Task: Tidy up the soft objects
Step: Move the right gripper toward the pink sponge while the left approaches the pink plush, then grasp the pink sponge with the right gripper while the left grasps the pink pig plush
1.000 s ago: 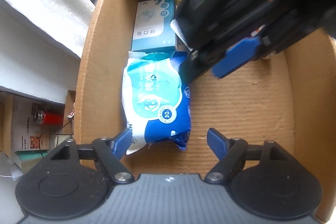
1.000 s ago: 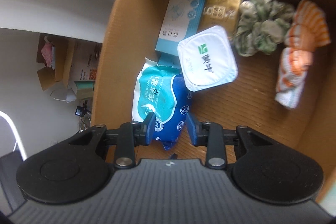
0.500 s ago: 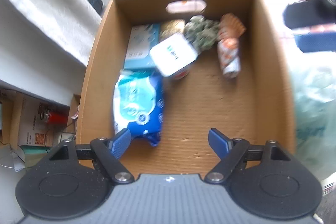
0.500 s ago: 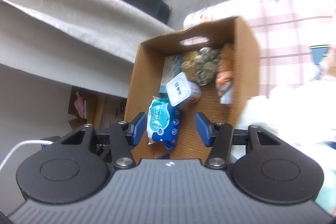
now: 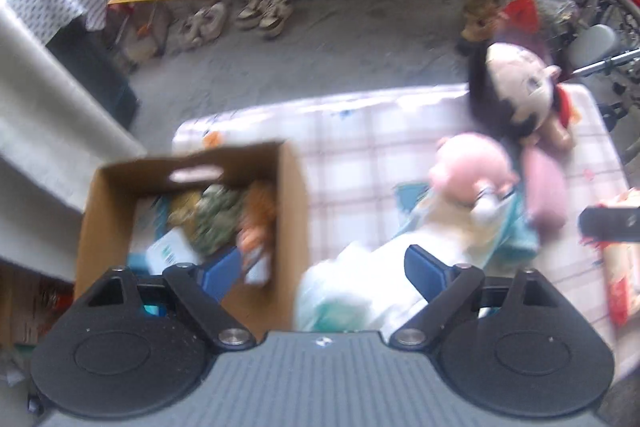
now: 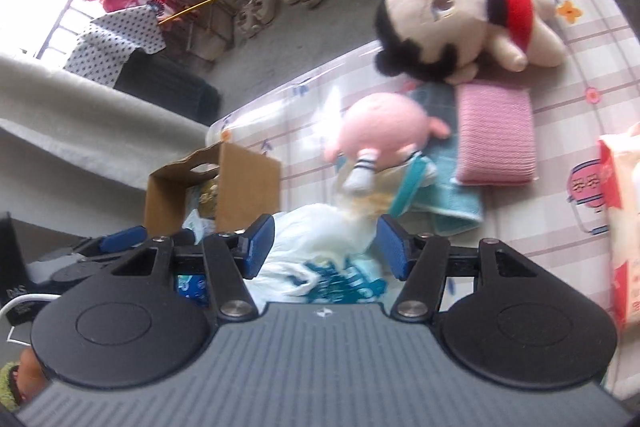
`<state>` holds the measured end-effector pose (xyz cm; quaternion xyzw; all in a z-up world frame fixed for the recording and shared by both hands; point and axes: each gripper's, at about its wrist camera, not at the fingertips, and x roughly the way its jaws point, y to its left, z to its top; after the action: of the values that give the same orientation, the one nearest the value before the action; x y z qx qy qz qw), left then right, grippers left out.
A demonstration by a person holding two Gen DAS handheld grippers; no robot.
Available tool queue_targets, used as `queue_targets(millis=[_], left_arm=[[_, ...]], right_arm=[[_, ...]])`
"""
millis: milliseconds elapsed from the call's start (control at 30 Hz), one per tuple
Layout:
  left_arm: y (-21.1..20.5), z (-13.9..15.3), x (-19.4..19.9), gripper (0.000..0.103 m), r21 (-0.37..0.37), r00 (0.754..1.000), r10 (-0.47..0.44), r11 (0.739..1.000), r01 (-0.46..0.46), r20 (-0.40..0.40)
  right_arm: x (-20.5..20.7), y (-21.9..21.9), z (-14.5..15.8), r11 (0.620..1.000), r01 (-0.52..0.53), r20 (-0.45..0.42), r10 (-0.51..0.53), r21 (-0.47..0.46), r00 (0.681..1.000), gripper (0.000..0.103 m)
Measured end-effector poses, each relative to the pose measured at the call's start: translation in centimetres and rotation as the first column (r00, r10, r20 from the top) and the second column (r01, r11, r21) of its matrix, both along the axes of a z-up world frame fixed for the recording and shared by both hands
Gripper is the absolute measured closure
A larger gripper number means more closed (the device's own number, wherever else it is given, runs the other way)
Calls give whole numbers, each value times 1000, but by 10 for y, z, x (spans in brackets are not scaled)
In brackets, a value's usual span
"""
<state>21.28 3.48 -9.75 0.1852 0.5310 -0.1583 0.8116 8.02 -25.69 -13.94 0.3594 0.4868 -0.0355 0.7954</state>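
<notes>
A cardboard box [image 5: 96, 223] holding several small packs and a green scrunchie sits at the left of a checked table; it also shows in the right wrist view [image 6: 248, 183]. To its right lie a pink-headed doll [image 6: 380, 135], a black-haired doll in red [image 6: 440, 15], a pink folded towel [image 6: 496, 135], a teal cloth [image 6: 452, 203] and a white plastic bag [image 6: 320, 239]. My left gripper [image 5: 320, 271] is open and empty, high above the box's right side. My right gripper [image 6: 326, 247] is open and empty above the bag.
A red and white pack [image 6: 620, 211] lies at the table's right edge. The checked table cover [image 5: 360, 155] ends at a grey floor with shoes [image 5: 264, 11]. A white covered surface [image 5: 36, 131] stands left of the box.
Both grippers have lifted up out of the box and swung right. The right gripper, narrow over the wipes pack a second ago, has opened wide. The dolls and towel have come into view.
</notes>
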Motion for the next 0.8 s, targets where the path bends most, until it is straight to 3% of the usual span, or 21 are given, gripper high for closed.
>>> queue_targets(millis=[100,267,400,600,800], left_arm=[[-44,3,7,9,-33,999,-47,998,47,12],[-108,-12,20,9,-50,995,-95,994,93,-28],[-146,-33,29,9,-55,994,-79,996,75,-71],[-186,-65,47,9,-46,991,-26,999,21,-131],[-217,-81,59,4,-12,987,-55,998,54,-150]], right_arm=[[0,-33,-17,998,13,-30,-15,-63,999,33],[13,-71,-49,995,-2,-75,-6,-103,997,30],[30,-92,-72,994,-16,-91,6,-109,996,28],[49,-100,-100,988,-98,-110,85,-118,990,27],[58,-95,-116,970,-186,-121,168,-158,978,23]])
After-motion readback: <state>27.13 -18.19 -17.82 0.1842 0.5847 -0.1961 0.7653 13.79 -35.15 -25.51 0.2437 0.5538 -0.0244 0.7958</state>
